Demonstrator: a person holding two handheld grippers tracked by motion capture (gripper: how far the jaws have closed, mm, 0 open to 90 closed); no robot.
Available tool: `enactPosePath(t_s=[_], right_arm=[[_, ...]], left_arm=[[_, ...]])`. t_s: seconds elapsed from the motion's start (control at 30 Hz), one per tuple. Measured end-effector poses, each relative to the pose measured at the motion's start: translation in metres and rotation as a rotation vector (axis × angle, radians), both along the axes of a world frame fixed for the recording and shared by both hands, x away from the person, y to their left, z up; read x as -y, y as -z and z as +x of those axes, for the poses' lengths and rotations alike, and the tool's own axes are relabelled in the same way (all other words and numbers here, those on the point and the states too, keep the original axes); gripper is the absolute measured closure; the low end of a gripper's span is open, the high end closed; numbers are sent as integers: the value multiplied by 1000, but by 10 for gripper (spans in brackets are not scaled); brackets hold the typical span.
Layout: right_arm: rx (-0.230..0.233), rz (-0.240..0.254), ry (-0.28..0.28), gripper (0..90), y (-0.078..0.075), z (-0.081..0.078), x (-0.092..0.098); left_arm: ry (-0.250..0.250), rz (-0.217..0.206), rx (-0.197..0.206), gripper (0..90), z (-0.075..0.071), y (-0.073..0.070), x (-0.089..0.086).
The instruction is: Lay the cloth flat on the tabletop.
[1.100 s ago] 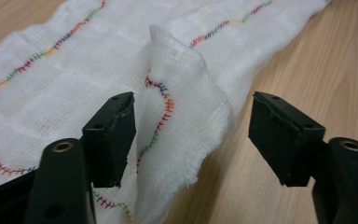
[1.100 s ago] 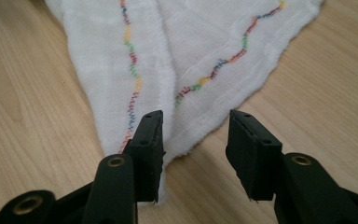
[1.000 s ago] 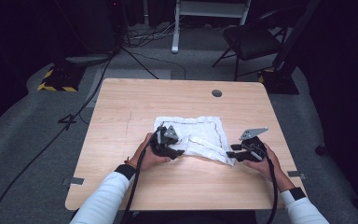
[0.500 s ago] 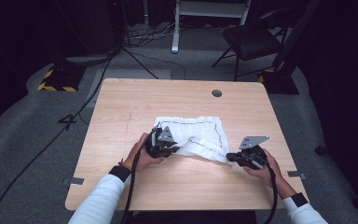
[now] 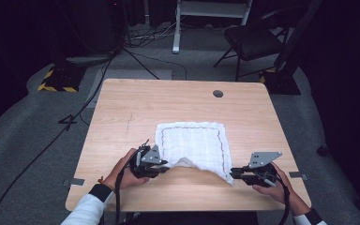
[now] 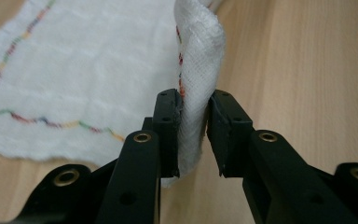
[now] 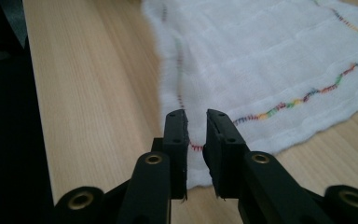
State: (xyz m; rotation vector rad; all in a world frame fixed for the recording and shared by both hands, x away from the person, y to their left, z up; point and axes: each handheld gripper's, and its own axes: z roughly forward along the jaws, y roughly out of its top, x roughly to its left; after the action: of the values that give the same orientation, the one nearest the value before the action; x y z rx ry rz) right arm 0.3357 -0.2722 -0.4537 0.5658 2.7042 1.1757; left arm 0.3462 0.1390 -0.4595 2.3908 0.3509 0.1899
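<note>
- Pulling toward the near edge of the pale wooden surface (image 5: 122, 112), both tools have drawn the white woven cloth with multicoloured stitched border (image 5: 192, 143) closer and flatter than a second ago.
- Left tool (image 6: 195, 135): jaws just eased slightly, a raised cloth fold between them, pads touching it.
- Right tool (image 7: 196, 140): narrow, just reopened a little, cloth corner between the jaws; a firm pinch I cannot tell.
- Spreading looks nearly done; the near edge sags between the tools.
</note>
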Motion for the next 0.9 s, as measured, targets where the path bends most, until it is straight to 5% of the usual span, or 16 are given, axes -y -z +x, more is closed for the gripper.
enactPosePath(t_s=[0.13, 0.2, 0.3, 0.37, 0.57, 0.73, 0.9], right_arm=[[15, -13, 65, 622, 1, -5, 4], [18, -21, 105, 577, 2, -4, 5], [16, -32, 144, 492, 4, 1, 4], [25, -50, 149, 462, 5, 3, 0], [62, -71, 170, 412, 5, 19, -16], [72, -99, 149, 434, 13, 48, -38], [29, -84, 126, 439, 22, 70, -57]], left_arm=[[-21, 21, -30, 654, -10, 5, -11], [-63, 24, -39, 525, -14, 5, -19], [-167, -11, -21, 303, -19, 2, -31], [-206, -58, -16, 256, -18, -1, -38], [-270, -56, -26, 233, 5, 8, -26], [-291, -27, -41, 255, 36, 21, -11], [-358, 10, -37, 322, 60, 31, -1]])
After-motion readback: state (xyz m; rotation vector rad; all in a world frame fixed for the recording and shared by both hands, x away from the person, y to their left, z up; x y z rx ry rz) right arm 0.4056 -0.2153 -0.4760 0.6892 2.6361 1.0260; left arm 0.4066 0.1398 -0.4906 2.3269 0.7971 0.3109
